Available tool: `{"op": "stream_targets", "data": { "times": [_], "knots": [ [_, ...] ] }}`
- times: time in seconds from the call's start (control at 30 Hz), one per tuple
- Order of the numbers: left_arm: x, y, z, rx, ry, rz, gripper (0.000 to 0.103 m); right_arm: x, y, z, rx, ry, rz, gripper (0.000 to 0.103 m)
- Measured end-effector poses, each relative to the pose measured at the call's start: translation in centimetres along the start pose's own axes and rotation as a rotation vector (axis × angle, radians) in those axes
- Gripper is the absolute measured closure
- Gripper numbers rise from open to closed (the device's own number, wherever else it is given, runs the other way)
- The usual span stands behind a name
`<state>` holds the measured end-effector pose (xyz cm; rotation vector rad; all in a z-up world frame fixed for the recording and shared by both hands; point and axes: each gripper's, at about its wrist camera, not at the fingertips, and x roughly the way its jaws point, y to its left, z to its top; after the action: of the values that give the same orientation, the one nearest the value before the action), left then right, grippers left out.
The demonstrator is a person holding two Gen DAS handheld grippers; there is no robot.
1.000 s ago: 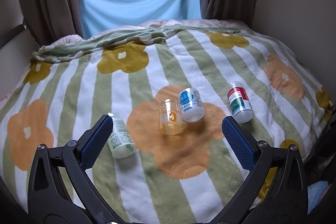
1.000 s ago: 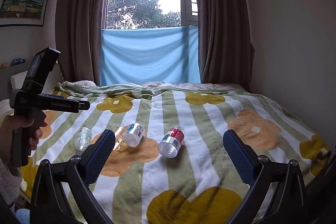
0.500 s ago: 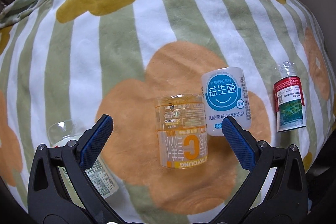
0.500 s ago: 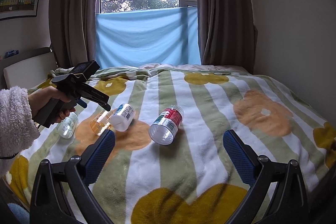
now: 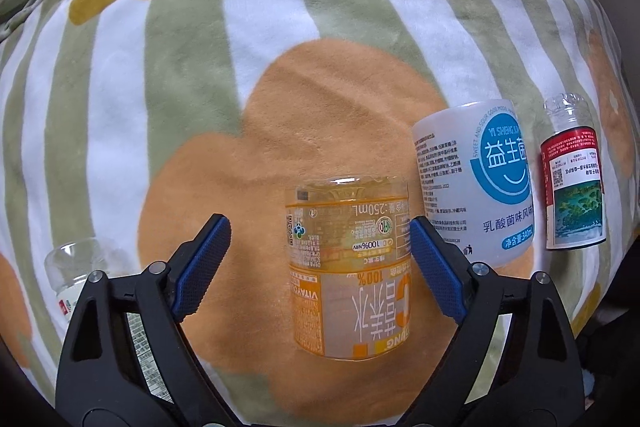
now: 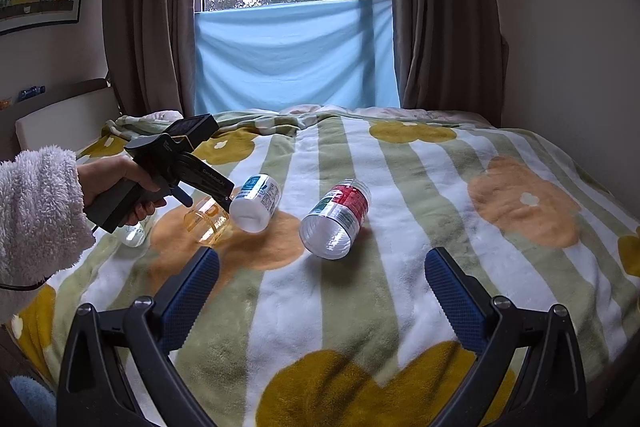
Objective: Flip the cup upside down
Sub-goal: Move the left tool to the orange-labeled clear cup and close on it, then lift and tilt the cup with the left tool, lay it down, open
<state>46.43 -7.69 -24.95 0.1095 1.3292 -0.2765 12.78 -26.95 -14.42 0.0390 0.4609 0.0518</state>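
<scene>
A clear orange-labelled cup (image 5: pixel 348 267) lies on its side on the flowered blanket (image 5: pixel 192 75). My left gripper (image 5: pixel 320 263) is open and low over it, one blue pad on each side of the cup. The right pad (image 5: pixel 436 267) sits at the cup's edge and the left pad (image 5: pixel 204 263) stands apart from it. In the right wrist view a hand in a fluffy white sleeve (image 6: pixel 36 219) holds the left gripper (image 6: pixel 206 203) down at the orange cup (image 6: pixel 208 221). My right gripper (image 6: pixel 322 287) hovers open above the near blanket, with nothing between its fingers.
A white cup with a blue label (image 5: pixel 476 187) lies right beside the orange one. A red-labelled clear cup (image 5: pixel 574 187) lies farther right, and a clear cup (image 5: pixel 76 275) at the left is partly behind my finger. A wall (image 6: pixel 568 47) stands along the bed's right side.
My left gripper has dropped down and forward to the orange cup, so its open fingers now straddle it. The right gripper has only tilted a little toward the bed.
</scene>
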Motion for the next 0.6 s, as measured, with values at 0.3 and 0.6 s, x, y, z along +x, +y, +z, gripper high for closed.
{"op": "stream_targets", "data": {
  "times": [0.3,0.6],
  "knots": [
    [1.0,-0.5,-1.2,0.022,0.020,-0.051,0.047,1.6,0.8,-1.0,-0.023,0.083,0.038,0.000],
    [-3.0,-0.4,-4.4,0.012,-0.025,-0.098,0.048,3.5,2.6,-2.6,-0.071,0.183,0.099,0.000]
  ]
}}
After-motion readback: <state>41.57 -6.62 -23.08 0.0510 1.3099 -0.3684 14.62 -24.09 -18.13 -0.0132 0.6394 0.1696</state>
